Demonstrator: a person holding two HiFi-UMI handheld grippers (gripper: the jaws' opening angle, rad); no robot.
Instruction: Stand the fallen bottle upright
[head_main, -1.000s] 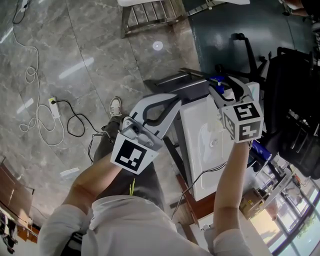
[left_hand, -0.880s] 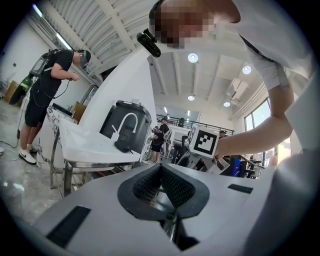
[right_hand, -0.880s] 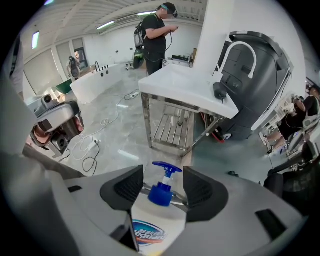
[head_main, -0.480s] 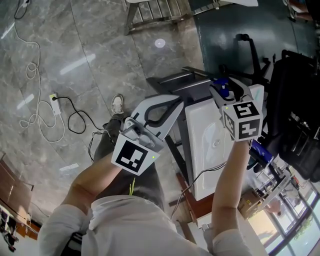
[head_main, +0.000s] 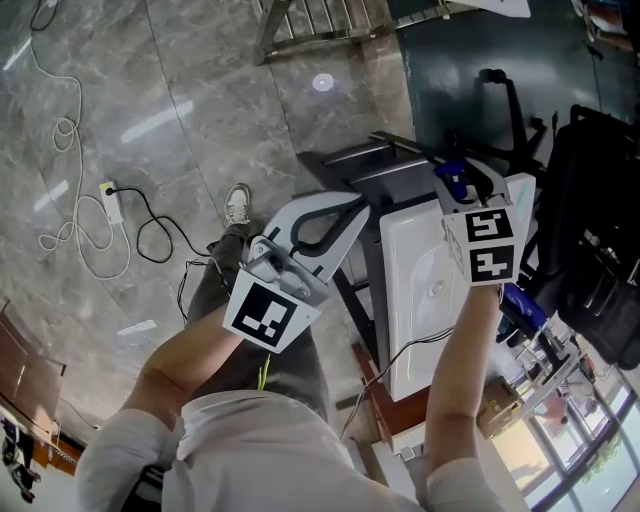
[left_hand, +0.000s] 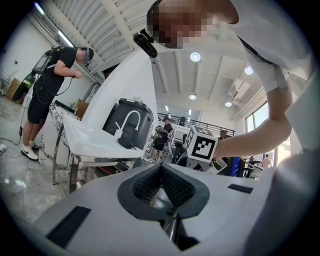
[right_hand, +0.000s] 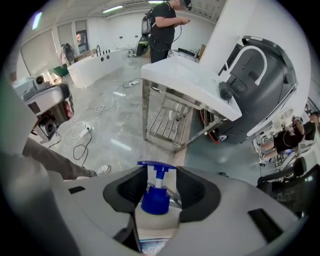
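Right tongs (right_hand: 161, 170) closing around pump bottle (right_hand: 155, 200) (pads not yet tight); left tongs (left_hand: 161, 167) shut, empty. Grasp underway; uprighting not yet done.

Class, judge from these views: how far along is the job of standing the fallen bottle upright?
Done: the bottle sits between the fingers of the right gripper, blue pump pointing past the tips. In hand: those fingers are closing on it; a firm grip is not yet evident. Left: lifting it and setting it upright on the white tabletop; no view shows it standing. The left gripper is shut and empty.
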